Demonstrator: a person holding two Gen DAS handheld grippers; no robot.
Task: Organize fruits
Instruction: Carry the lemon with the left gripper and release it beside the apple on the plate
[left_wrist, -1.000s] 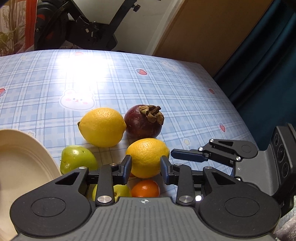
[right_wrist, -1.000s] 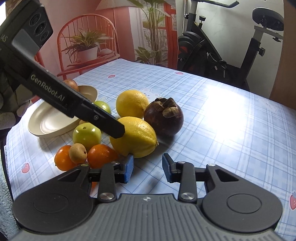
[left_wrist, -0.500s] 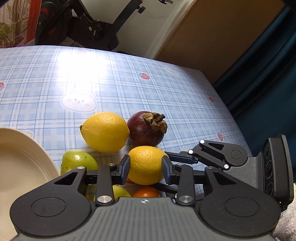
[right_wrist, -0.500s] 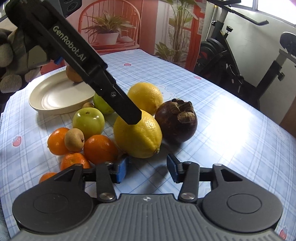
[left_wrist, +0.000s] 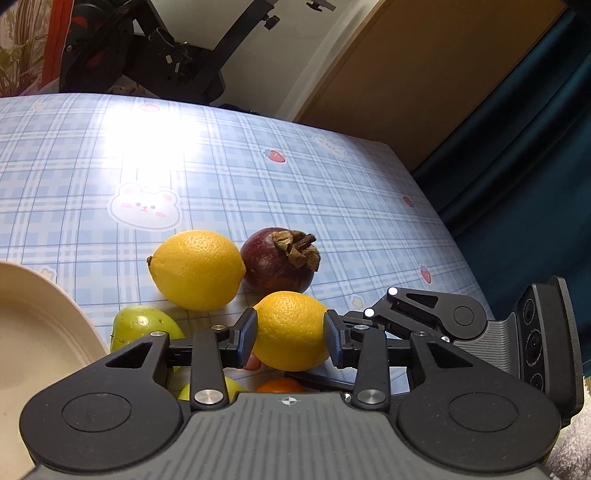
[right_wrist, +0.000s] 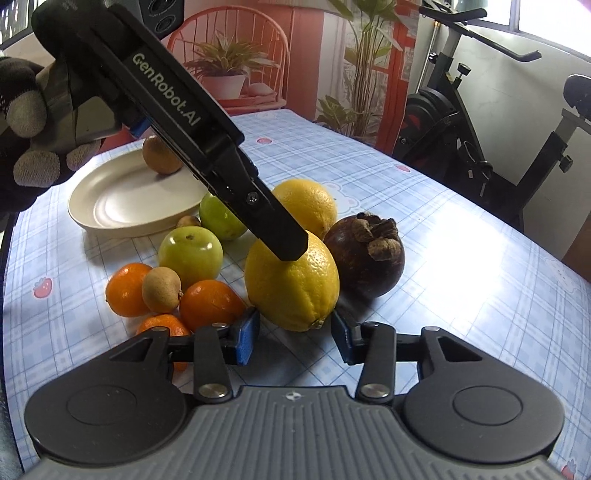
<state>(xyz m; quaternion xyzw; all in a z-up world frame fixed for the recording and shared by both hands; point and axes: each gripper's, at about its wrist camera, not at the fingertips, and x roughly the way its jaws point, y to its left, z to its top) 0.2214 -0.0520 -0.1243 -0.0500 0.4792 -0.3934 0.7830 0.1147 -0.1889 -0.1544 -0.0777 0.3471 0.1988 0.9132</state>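
My left gripper (left_wrist: 290, 332) has its jaws around a yellow lemon (left_wrist: 291, 328), which rests on the blue checked tablecloth (left_wrist: 221, 177); I cannot tell whether the pads press it. In the right wrist view the left gripper's finger (right_wrist: 280, 236) lies on this lemon (right_wrist: 291, 280). My right gripper (right_wrist: 295, 338) is open and empty, just in front of it. A second lemon (left_wrist: 197, 267), a dark mangosteen (left_wrist: 277, 260) and green fruits (left_wrist: 142, 325) lie close by. A cream plate (right_wrist: 122, 206) holds one brown fruit (right_wrist: 160, 158).
Small oranges (right_wrist: 208, 301) and a brown kiwi-like fruit (right_wrist: 162, 290) cluster left of the lemon. An exercise bike (right_wrist: 498, 122) and a potted plant stand (right_wrist: 225, 77) are beyond the table. The table's right edge meets a dark curtain (left_wrist: 517, 166).
My left gripper has come down and forward so its jaws now flank the front lemon. My right gripper has moved closer to the same lemon and stays open.
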